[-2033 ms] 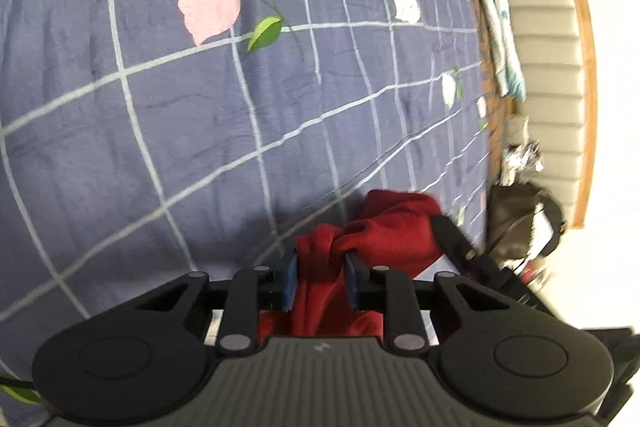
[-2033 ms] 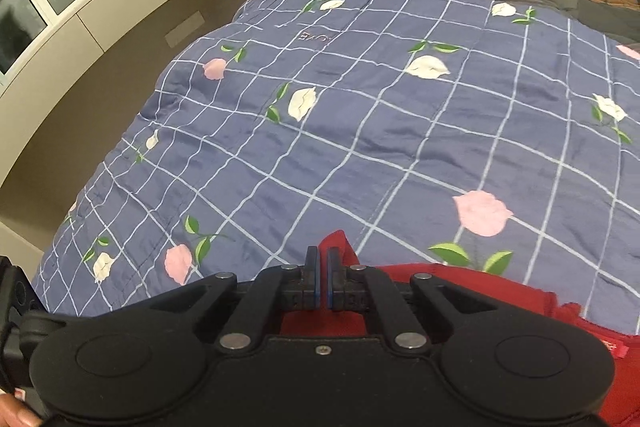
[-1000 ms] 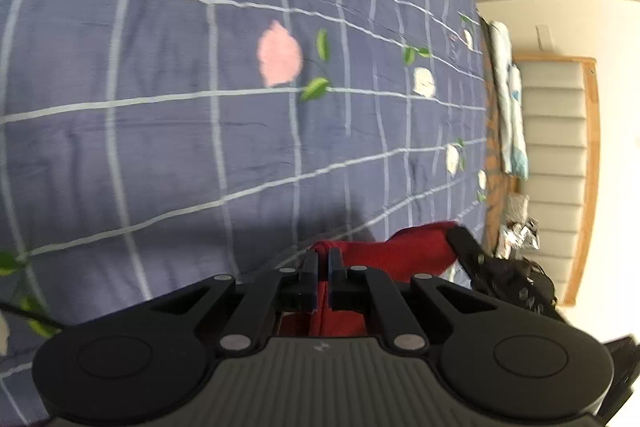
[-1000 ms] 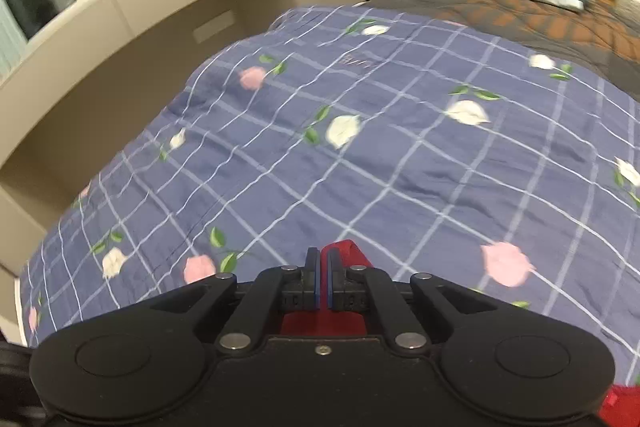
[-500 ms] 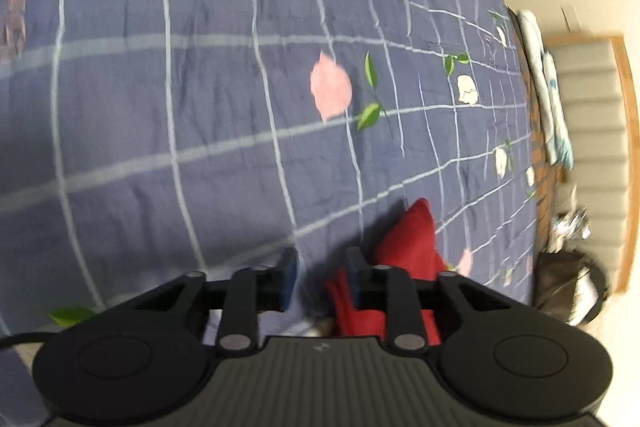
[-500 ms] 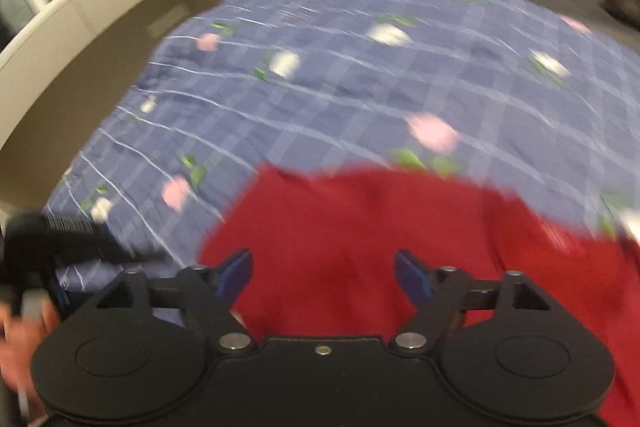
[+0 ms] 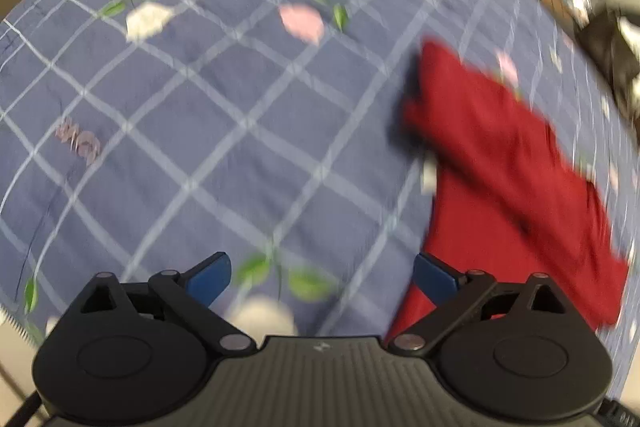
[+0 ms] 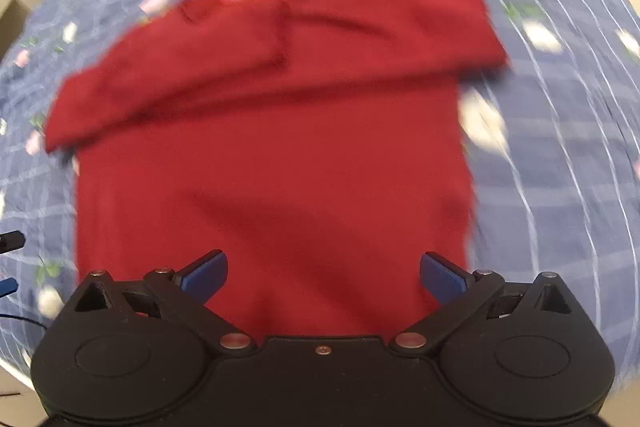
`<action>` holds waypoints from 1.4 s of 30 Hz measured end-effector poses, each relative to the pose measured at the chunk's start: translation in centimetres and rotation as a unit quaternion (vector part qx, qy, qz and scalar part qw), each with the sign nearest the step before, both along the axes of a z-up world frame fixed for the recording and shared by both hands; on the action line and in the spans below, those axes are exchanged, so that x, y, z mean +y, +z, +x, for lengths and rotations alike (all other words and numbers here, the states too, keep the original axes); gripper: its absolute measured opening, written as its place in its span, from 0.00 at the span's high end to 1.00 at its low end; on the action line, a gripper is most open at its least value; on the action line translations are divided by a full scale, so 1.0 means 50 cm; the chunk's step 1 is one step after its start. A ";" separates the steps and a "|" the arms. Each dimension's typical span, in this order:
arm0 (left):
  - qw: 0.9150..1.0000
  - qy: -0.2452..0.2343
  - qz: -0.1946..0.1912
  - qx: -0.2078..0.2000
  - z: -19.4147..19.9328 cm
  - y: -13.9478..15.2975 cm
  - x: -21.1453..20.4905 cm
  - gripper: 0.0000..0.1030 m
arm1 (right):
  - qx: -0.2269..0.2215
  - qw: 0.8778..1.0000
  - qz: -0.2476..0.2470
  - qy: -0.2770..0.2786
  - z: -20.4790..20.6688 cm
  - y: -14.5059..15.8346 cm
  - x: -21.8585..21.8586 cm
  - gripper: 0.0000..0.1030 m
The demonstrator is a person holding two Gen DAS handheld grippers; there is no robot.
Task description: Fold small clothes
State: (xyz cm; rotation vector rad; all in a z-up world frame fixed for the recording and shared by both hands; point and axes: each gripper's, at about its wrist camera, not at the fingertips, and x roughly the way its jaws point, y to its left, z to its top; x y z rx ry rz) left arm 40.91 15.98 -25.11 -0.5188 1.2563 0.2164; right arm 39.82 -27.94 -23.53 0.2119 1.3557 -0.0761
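A red T-shirt (image 8: 272, 147) lies spread flat on the blue checked quilt (image 8: 560, 187), its sleeves out to both sides at the far end. My right gripper (image 8: 324, 277) hangs open just above the shirt's near hem, nothing between its blue pads. In the left wrist view the same red T-shirt (image 7: 500, 163) lies to the right, blurred by motion. My left gripper (image 7: 322, 277) is open over bare quilt (image 7: 200, 131), its right pad at the shirt's edge.
The quilt with white grid lines and flower prints covers the bed. A dark bag (image 7: 612, 55) and clutter sit at the far right in the left wrist view. The other gripper's tips (image 8: 10, 243) show at the left edge of the right wrist view.
Both grippers were shut on the red shirt a second ago; they have let go and opened wide. The shirt now lies spread flat on the quilt, and both cameras have swung.
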 end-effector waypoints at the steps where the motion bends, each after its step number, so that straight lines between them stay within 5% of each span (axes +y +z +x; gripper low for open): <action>1: 1.000 -0.011 0.001 0.011 -0.018 0.002 -0.016 0.03 | 0.013 1.000 -0.002 -0.005 -0.022 -0.006 -0.010 0.01; 8: 0.995 -0.057 0.047 0.070 -0.123 0.012 -0.123 0.03 | 0.071 0.997 -0.013 -0.010 -0.146 -0.062 -0.072 0.01; 14: 0.996 -0.044 0.059 0.053 -0.211 0.076 -0.181 0.03 | 0.095 0.994 -0.049 0.015 -0.250 -0.092 -0.140 0.01; 19: 0.997 -0.021 0.078 0.010 -0.287 0.178 -0.209 0.01 | 0.053 0.999 -0.008 -0.007 -0.329 -0.073 -0.217 0.01; 25: 0.992 -0.001 0.123 -0.038 -0.376 0.283 -0.220 0.01 | 0.025 0.998 -0.052 0.032 -0.404 -0.044 -0.244 0.01; 34: 0.985 0.001 0.169 -0.042 -0.450 0.318 -0.217 0.01 | -0.013 0.995 -0.046 0.093 -0.467 0.005 -0.203 0.01; 38: 0.979 -0.021 0.197 -0.041 -0.461 0.312 -0.220 0.01 | -0.044 0.979 -0.076 0.185 -0.477 0.014 -0.131 0.01; 42: 0.963 -0.074 0.256 -0.028 -0.458 0.282 -0.244 0.01 | -0.081 0.939 -0.132 0.306 -0.489 0.014 -0.042 0.03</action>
